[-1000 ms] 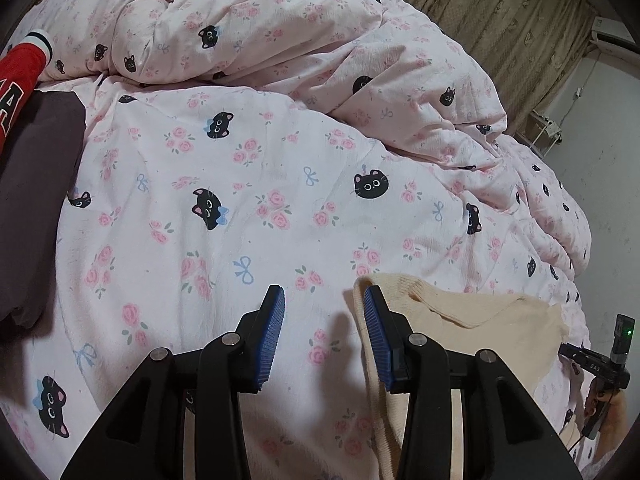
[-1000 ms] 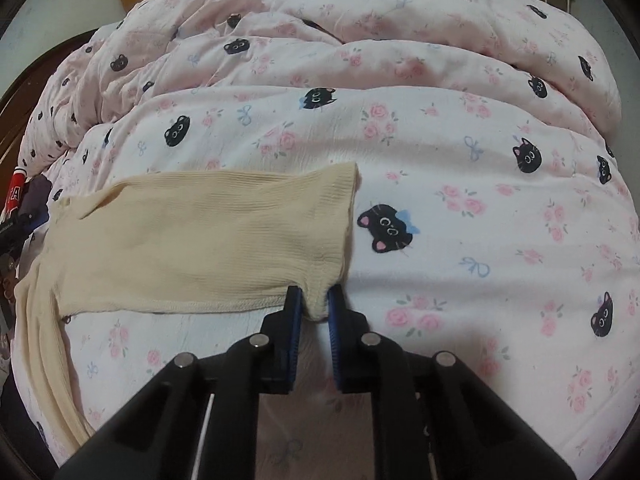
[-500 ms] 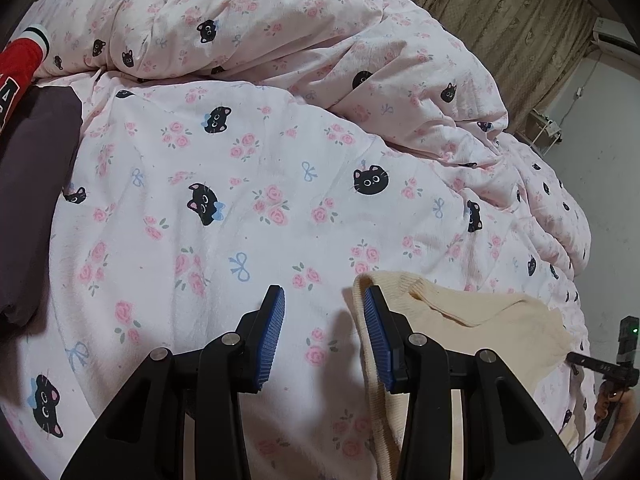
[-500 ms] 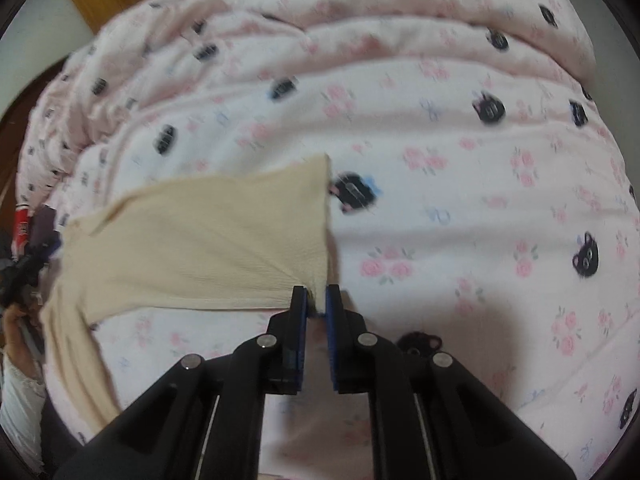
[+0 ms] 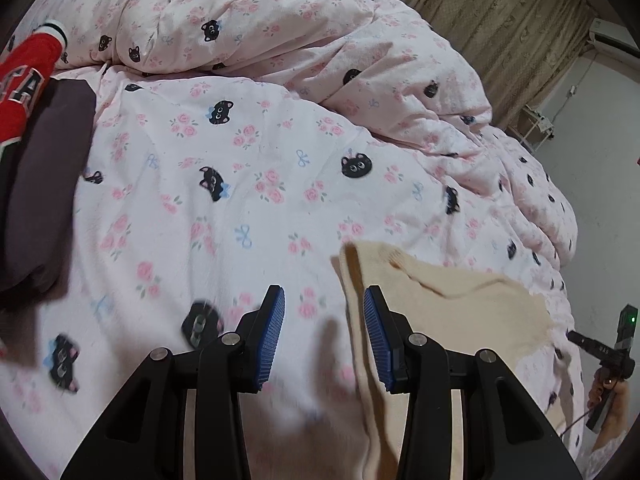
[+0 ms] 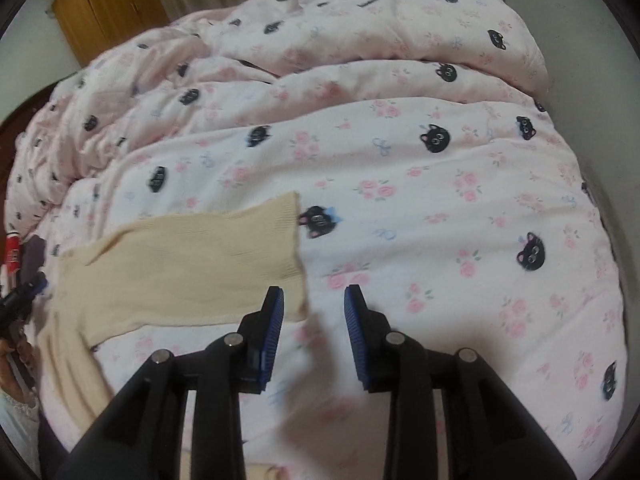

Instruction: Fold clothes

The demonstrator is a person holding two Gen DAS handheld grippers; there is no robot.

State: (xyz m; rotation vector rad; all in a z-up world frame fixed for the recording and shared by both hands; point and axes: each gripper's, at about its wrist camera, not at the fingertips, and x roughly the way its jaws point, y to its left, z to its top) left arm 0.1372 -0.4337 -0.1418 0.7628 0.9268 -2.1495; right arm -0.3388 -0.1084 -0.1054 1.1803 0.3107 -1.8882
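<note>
Over the quilt (image 6: 440, 240), right claw (image 6: 314, 312) opening, empty beside cream garment (image 6: 192, 264); left claw (image 5: 324, 320) part-open, empty.

The cream sweater (image 6: 192, 268) is made of soft ribbed knit cloth. The pink quilt (image 6: 420, 208) is smooth, matt cotton cloth. The cupboard (image 6: 108, 8) at the upper left is shiny wood.

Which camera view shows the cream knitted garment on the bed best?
The right wrist view: the cream knitted garment lies spread flat on the pink cat-print duvet, nearly whole. The left wrist view shows only one end, partly behind the left gripper.
</note>
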